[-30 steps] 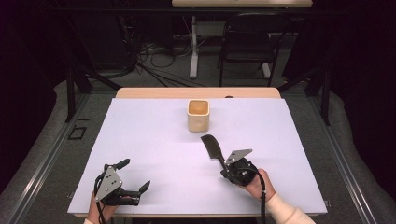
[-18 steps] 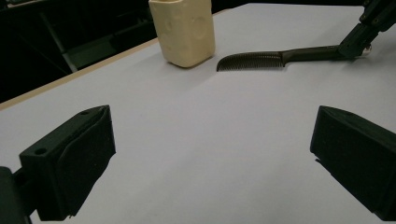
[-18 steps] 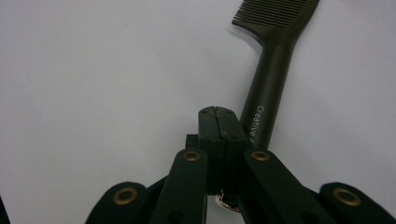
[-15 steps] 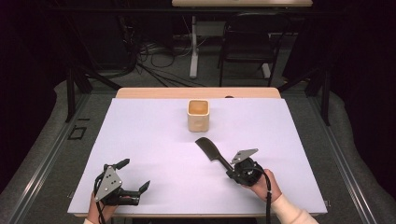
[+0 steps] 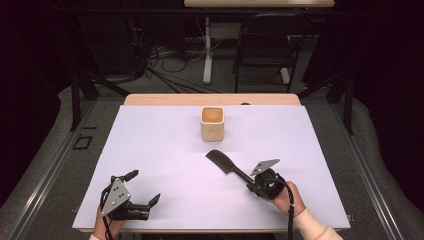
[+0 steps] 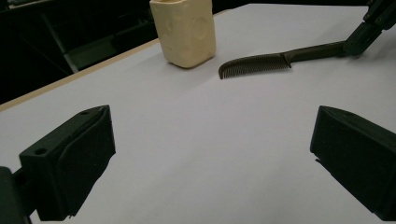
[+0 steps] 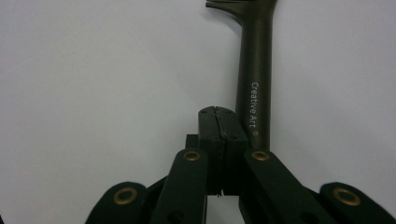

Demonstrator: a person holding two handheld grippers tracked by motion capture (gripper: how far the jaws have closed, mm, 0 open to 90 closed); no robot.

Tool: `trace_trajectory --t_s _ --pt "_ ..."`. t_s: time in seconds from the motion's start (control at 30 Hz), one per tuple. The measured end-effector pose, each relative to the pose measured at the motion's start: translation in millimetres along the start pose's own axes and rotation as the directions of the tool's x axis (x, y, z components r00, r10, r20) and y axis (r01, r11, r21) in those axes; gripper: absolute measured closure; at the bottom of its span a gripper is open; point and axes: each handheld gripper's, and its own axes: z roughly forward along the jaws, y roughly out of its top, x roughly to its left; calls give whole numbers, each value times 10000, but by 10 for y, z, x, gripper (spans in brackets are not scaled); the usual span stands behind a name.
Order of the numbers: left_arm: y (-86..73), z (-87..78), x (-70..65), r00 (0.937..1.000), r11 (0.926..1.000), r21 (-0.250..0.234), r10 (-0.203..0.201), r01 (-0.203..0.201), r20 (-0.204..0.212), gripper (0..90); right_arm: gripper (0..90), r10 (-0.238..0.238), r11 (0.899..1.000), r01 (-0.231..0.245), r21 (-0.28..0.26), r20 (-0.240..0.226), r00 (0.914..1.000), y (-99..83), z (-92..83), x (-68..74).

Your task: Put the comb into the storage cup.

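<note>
A dark comb [image 5: 222, 161] lies on the white table [image 5: 165, 150], its toothed head toward a cream cup [image 5: 212, 123]. The right gripper [image 5: 249, 182] sits at the comb's handle end with its jaws shut. In the right gripper view the pads [image 7: 219, 122] meet with nothing between them, and the handle [image 7: 254, 70], printed "Creative Art", runs beside and under the right jaw. The left gripper [image 5: 143, 187] rests open near the front left edge. From its own view [image 6: 212, 114] the cup [image 6: 186, 30], the comb [image 6: 261, 64] and the right gripper [image 6: 369, 23] lie ahead.
A wooden strip [image 5: 210, 99] borders the table's far edge. Behind it are cables, a chair [image 5: 265, 55] and stands on the floor. A black cable [image 5: 290, 210] trails from the right gripper along the person's sleeve.
The right hand has drifted slightly right and toward the front edge. The comb has swung with it, its head now pointing further left. The left gripper has stayed put.
</note>
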Motion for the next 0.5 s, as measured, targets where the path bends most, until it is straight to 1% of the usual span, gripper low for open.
trace_trajectory --t_s 0.07,0.17,0.33,0.47,0.5 --pt "0 0 1 10000 10000 -4 -11 11 -7 1 900 -43 10000 43 -8 34 10000 -5 0 -11" --pt "1 -3 1 10000 10000 12 5 -5 -47 1 900 34 9999 -35 94 85 10000 -19 -10 -35" --pt "1 -3 1 10000 10000 -3 1 -1 -48 1 900 43 10000 -44 88 139 9999 -31 -8 -61" --pt "0 -1 0 10000 10000 -1 -2 2 -32 1 900 65 9999 -69 157 304 9995 -35 -15 -74" --pt "1 -2 0 10000 10000 11 14 -14 -52 1 900 9 9998 -15 184 315 9995 -35 -19 -84"
